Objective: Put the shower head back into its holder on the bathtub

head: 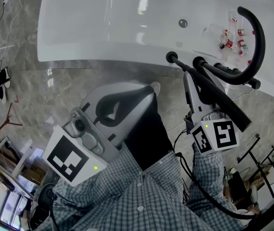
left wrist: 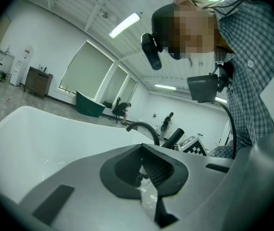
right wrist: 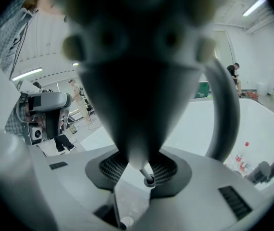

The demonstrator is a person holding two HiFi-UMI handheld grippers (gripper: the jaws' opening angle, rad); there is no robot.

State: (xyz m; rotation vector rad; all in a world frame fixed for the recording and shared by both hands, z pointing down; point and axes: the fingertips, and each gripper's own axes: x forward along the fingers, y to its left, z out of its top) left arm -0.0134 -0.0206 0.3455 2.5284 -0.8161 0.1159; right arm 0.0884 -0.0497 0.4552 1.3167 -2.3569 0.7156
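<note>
Black shower head (head: 228, 109) is clamped in the right gripper (head: 189, 77), tip at the bathtub (head: 103, 32) rim. The left gripper (head: 151, 88) is closed on nothing. Alignment with the holder, probably beside the faucet (head: 255, 37), is needed next.

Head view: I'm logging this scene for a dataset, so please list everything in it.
bathtub: one, white, across the top
spout: one, black, curved, on the tub's right rim
knob: one, black, on the rim left of the spout
drain fitting: one, silver, on the inner tub wall
bottles: several, clear with red caps, inside the tub by the spout
shower head: one, black, off its holder, in the right gripper
floor: grey marble, below the tub
shirt: checked, bottom centre
left gripper: grey, shut, empty, lower left
right gripper: grey, shut on the shower head, near the rim
</note>
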